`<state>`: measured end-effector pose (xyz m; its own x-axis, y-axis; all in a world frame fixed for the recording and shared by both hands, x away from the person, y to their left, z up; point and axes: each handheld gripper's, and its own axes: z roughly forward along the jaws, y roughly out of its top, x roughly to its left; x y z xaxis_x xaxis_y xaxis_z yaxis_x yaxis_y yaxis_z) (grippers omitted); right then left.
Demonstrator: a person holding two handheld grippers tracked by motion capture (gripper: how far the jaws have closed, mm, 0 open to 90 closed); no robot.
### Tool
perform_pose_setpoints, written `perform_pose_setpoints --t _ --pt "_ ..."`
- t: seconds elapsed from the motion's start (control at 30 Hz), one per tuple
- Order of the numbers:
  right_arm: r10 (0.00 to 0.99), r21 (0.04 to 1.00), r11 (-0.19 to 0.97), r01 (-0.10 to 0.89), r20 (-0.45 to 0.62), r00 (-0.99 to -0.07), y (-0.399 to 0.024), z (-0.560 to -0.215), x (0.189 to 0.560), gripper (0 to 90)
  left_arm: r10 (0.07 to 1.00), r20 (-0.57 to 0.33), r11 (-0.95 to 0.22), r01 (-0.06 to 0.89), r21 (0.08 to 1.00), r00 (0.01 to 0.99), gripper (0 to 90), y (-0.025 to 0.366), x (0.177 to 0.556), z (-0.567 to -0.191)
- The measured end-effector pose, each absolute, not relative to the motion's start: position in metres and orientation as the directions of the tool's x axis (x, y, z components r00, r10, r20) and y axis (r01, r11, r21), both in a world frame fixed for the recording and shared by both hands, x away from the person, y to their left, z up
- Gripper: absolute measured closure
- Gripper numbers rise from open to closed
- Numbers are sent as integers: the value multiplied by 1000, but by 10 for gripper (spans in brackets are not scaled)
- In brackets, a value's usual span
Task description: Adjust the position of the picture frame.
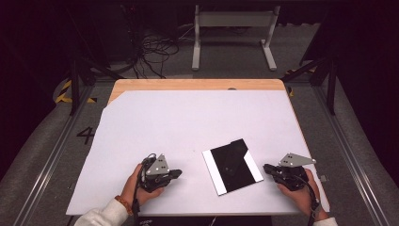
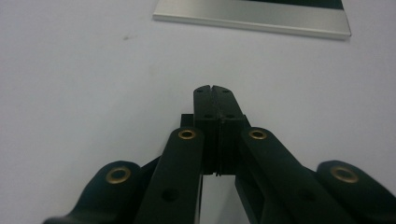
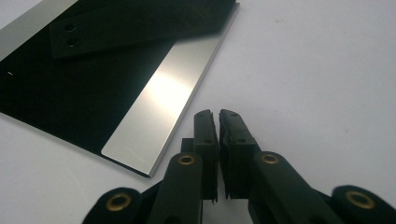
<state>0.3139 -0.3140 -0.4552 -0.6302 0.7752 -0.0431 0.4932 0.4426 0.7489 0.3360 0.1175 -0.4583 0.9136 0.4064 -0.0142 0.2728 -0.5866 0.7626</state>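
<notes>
Grippers rest low on the white sheet (image 1: 188,122) that covers the wooden table (image 1: 197,84), one at each near corner, with a flat black plate (image 1: 232,165) lying between them. The plate is a square panel with a bright silver strip along two opposite edges, set at a slant on the sheet; it lies flat and nothing touches it. The left gripper (image 1: 177,173) sits well to the plate's left, held in the person's left hand (image 1: 136,188), and points toward the plate; in the left gripper view its two black jaws meet face to face with nothing between them, and the plate's silver edge (image 2: 252,18) lies ahead, apart from the tips. The right gripper (image 1: 266,167) sits just beside the plate's right edge, held in the right hand (image 1: 301,193); in the right gripper view its jaws stand nearly together, a thin slit between them, empty, with the plate's silver strip (image 3: 168,102) close to their left.
</notes>
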Motion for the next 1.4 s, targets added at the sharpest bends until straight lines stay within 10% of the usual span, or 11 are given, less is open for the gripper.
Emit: perform_pose_setpoints --t 1.4 --pt "715 734 453 506 41 -698 -291 -456 308 900 429 -24 -612 310 728 903 891 51 381 -463"
